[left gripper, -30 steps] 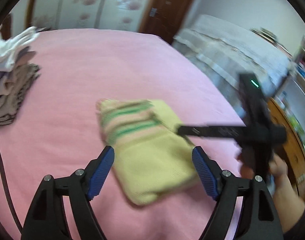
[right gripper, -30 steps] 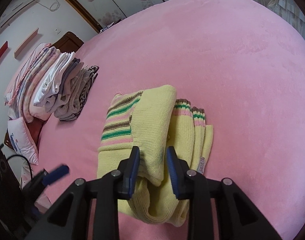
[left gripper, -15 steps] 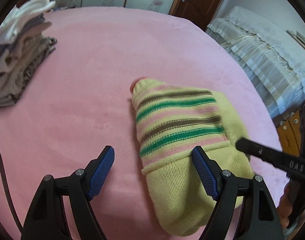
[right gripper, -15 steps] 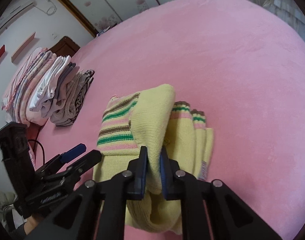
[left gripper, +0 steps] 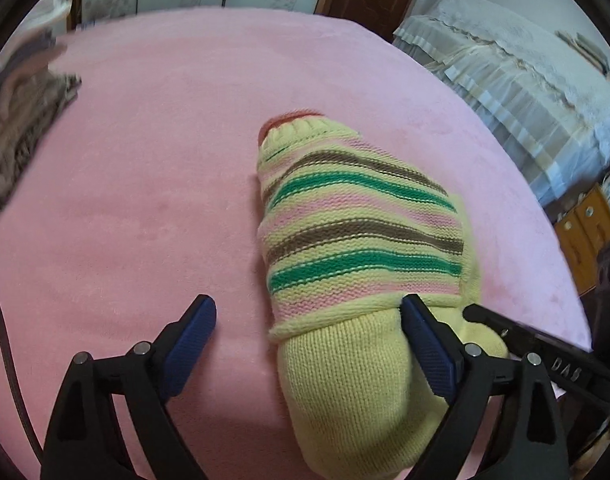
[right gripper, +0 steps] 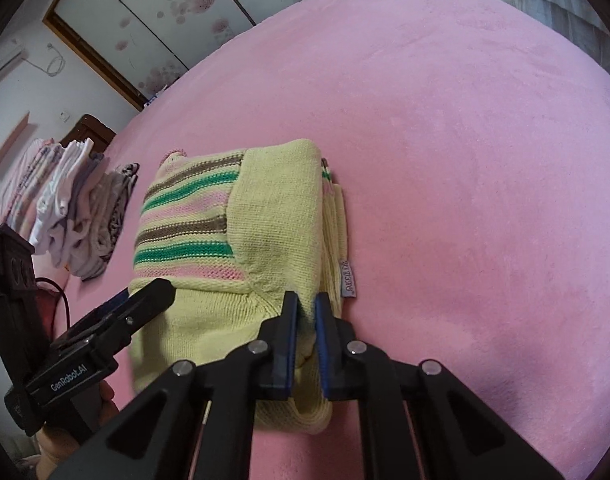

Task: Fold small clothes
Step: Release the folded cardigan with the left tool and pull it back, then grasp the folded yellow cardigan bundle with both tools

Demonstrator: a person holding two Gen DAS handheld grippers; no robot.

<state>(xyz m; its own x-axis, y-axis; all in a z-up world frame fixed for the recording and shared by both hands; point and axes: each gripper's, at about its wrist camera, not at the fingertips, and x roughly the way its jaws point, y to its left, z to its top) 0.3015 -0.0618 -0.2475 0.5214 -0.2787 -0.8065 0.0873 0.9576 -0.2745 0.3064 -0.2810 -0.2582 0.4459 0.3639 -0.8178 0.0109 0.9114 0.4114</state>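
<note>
Left wrist view showed the pink bed [left gripper: 145, 200], striped sweater [left gripper: 357, 240] lying folded there, left tool [left gripper: 305, 332] spread wide, a draped table [left gripper: 525, 80]; only the right view showed stacked clothes [right gripper: 77, 216], right tool [right gripper: 306, 320] pinching the sweater's yellow fold.

The stack of folded pale and patterned clothes [left gripper: 23, 120], far left of the yellow striped knitted sweater [left gripper: 361, 240] in the left wrist view, is blurred and cut by the frame edge. The sweater's near end is hidden under the right claw [right gripper: 306, 312]. The small grey label [right gripper: 347, 278] on the sweater's right edge is too small to read.
</note>
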